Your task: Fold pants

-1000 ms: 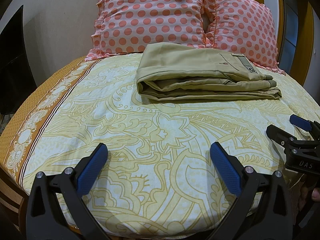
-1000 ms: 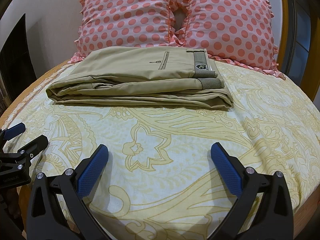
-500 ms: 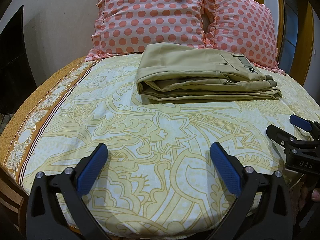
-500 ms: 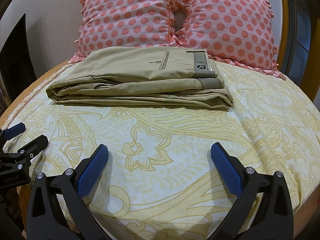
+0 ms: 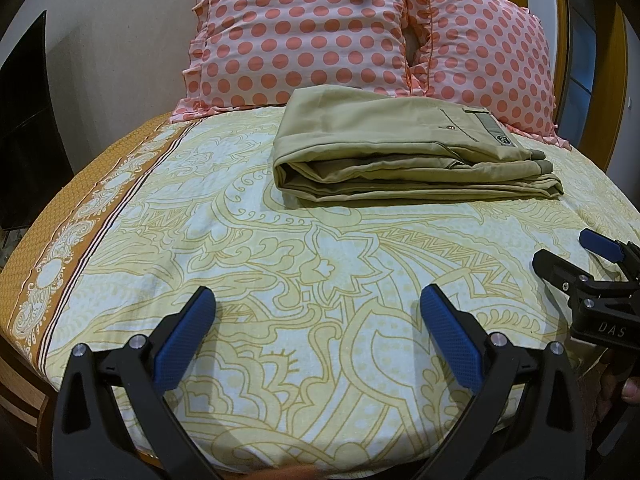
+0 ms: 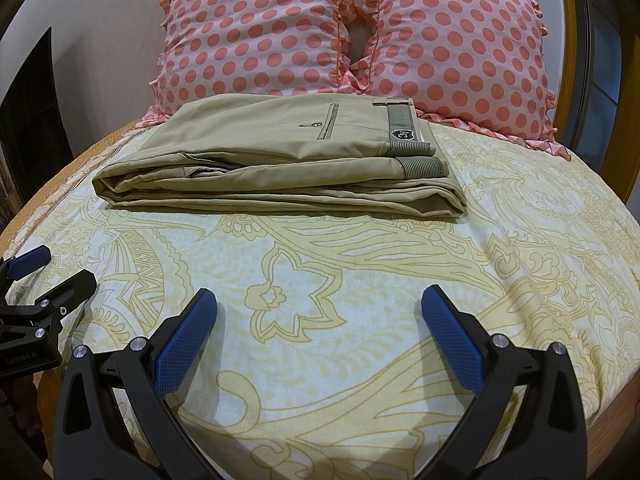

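The khaki pants (image 5: 400,152) lie folded in a flat stack on the bed, just in front of the pillows, with the waistband and label at the right end (image 6: 402,132). My left gripper (image 5: 316,304) is open and empty, held low near the foot of the bed, well short of the pants. My right gripper (image 6: 318,304) is also open and empty, at the same distance from the pants (image 6: 280,160). Each gripper shows at the edge of the other's view: the right one (image 5: 576,256) and the left one (image 6: 52,270).
The bed has a yellow floral sheet (image 5: 320,260) with an orange patterned border (image 5: 80,220) on the left. Two pink polka-dot pillows (image 6: 256,28) (image 6: 452,40) lean against the wall behind the pants. A dark panel (image 5: 24,120) stands at the left.
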{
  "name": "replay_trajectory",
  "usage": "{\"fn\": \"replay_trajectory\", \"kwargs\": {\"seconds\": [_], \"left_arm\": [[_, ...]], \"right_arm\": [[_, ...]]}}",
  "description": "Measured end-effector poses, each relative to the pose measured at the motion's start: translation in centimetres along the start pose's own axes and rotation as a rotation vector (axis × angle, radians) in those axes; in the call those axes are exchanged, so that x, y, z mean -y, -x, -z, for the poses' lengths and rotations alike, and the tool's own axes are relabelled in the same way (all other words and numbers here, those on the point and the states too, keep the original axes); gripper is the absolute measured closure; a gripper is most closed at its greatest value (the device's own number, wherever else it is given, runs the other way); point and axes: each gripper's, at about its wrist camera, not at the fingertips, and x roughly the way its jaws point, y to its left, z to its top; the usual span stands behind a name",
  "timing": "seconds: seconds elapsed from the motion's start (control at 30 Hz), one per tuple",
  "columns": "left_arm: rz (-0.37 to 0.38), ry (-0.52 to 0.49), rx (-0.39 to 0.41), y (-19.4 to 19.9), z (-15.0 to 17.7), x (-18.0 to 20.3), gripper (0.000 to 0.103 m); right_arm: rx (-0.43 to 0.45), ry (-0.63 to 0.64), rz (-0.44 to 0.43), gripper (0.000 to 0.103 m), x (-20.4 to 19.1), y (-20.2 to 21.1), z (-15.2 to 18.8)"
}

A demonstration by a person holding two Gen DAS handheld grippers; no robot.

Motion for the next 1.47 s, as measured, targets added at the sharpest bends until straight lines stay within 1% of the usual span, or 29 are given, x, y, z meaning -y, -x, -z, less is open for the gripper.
{"fn": "replay_trajectory", "kwargs": {"seconds": [1.47], "left_arm": [[-0.005, 0.001, 0.001, 0.06, 0.02, 0.31, 0.002]], "right_arm": [[0.001, 0.001, -0.002, 0.001, 0.04, 0.01, 0.02]]}}
